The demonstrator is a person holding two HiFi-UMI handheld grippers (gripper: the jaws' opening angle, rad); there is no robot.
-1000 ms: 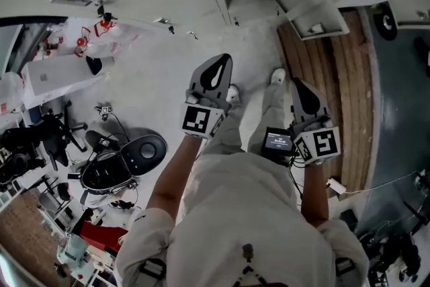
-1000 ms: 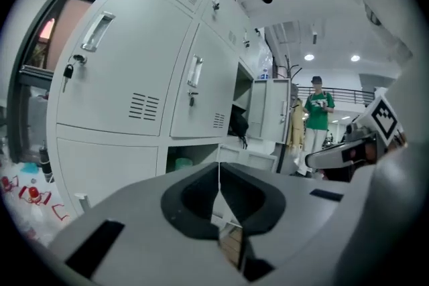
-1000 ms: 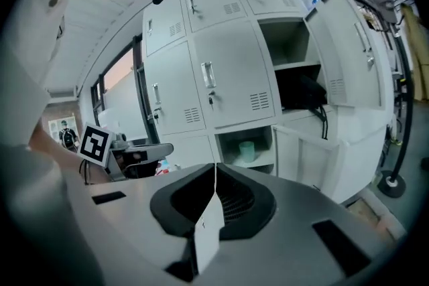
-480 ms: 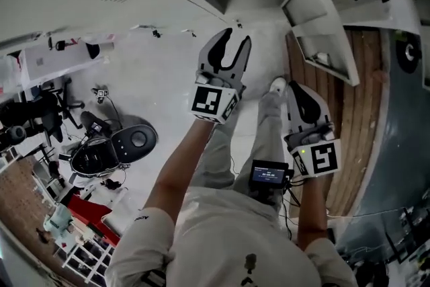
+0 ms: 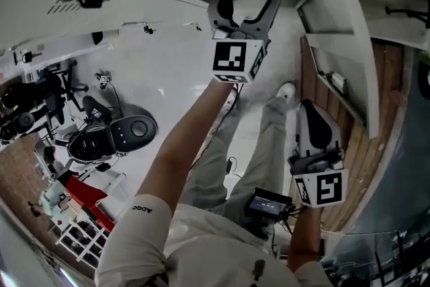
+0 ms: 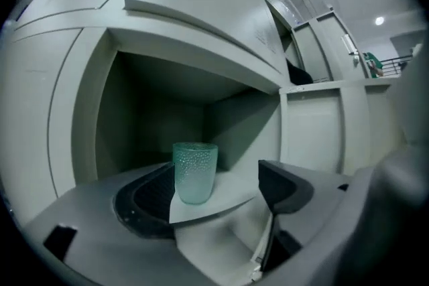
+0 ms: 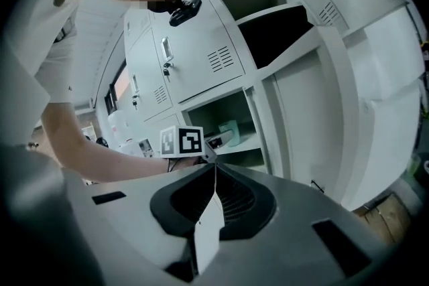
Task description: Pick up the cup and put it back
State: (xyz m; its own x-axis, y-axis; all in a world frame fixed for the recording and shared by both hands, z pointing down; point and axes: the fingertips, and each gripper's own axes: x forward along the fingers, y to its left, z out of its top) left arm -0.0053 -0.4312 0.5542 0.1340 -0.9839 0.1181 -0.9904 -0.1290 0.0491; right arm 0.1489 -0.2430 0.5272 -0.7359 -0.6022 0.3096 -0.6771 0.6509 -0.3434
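Note:
A pale green dimpled cup [image 6: 195, 173] stands upright on the shelf of an open white locker compartment [image 6: 134, 110]. It also shows in the right gripper view as the cup [image 7: 231, 134]. My left gripper [image 6: 214, 194] faces the cup. Its jaws have just been opening and now stand wide apart. The cup is just ahead of the gap, nearer the left jaw, with no pad touching it. In the head view the left gripper [image 5: 250, 0] reaches out at the compartment's mouth. My right gripper [image 5: 311, 111] hangs lower at my side, shut on nothing.
The compartment's white door [image 5: 336, 44] swings open to the right of the left arm. More locker doors with vents [image 7: 201, 57] stand to the left. A chair base [image 5: 111, 138] and clutter lie on the floor at left. A small screen [image 5: 269, 201] hangs at my waist.
My left gripper has moved forward to the locker compartment and its jaws have gone from shut to wide open. The right gripper has sunk lower in the view and stays shut.

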